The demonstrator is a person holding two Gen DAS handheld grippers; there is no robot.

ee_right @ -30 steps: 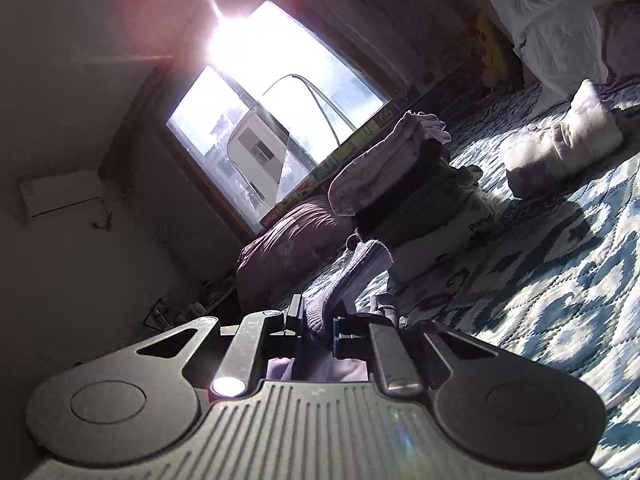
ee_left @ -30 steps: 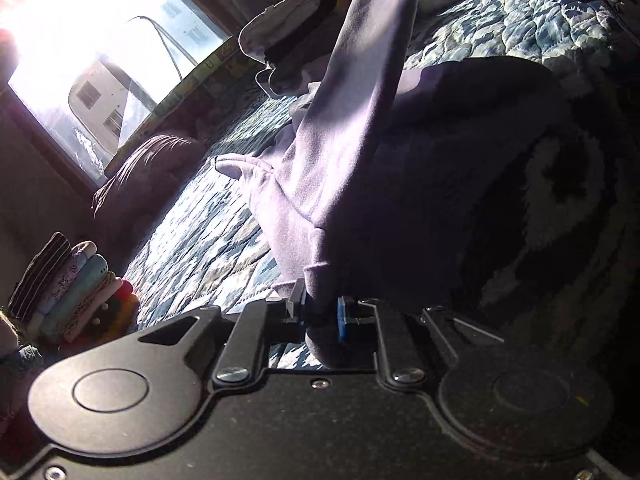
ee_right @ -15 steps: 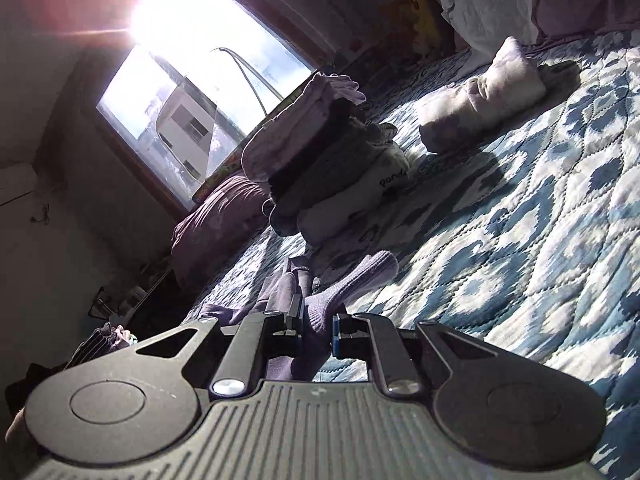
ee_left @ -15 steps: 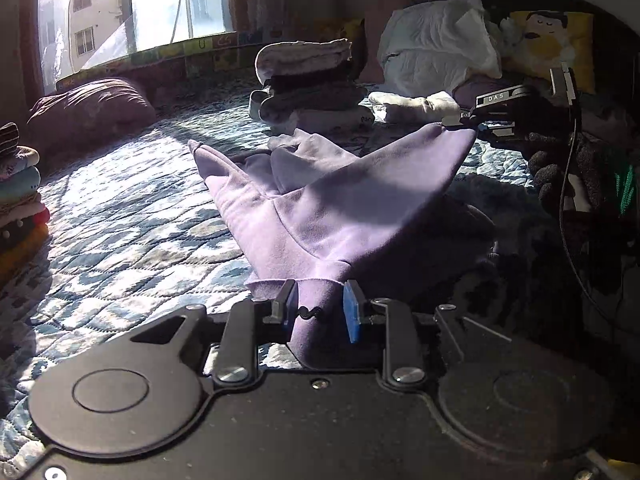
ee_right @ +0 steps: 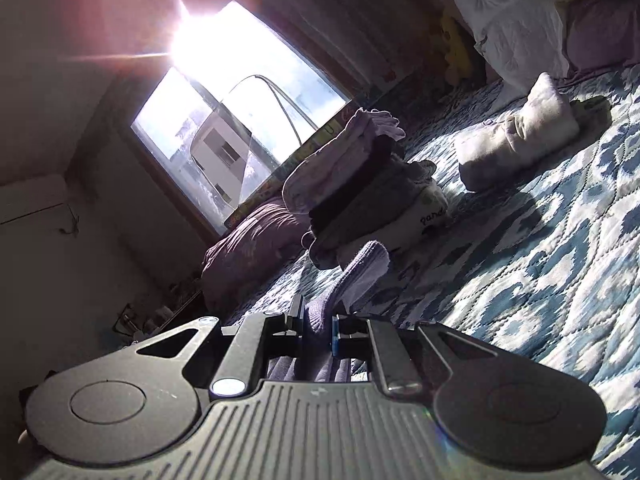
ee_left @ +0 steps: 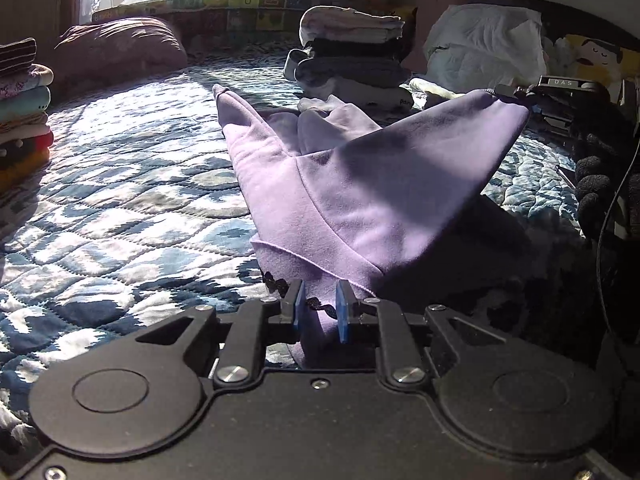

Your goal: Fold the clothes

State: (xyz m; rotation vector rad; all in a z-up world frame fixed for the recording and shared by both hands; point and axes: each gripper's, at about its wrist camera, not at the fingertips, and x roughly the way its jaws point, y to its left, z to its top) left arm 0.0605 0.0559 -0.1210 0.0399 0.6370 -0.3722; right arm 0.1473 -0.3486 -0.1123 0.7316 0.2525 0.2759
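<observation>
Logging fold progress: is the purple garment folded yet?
No. The purple garment is held stretched between left gripper and right gripper, partly lifted.

Patterned quilt (ee_left: 120, 208); maroon pillow (ee_left: 120, 46)

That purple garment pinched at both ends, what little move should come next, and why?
Probably lower the right gripper toward the quilt. Both grippers clamp the purple garment: the left gripper holds a hem low by the bed, while the right holds a cuffed end raised, so the cloth hangs in a slope instead of lying flat for folding.
</observation>
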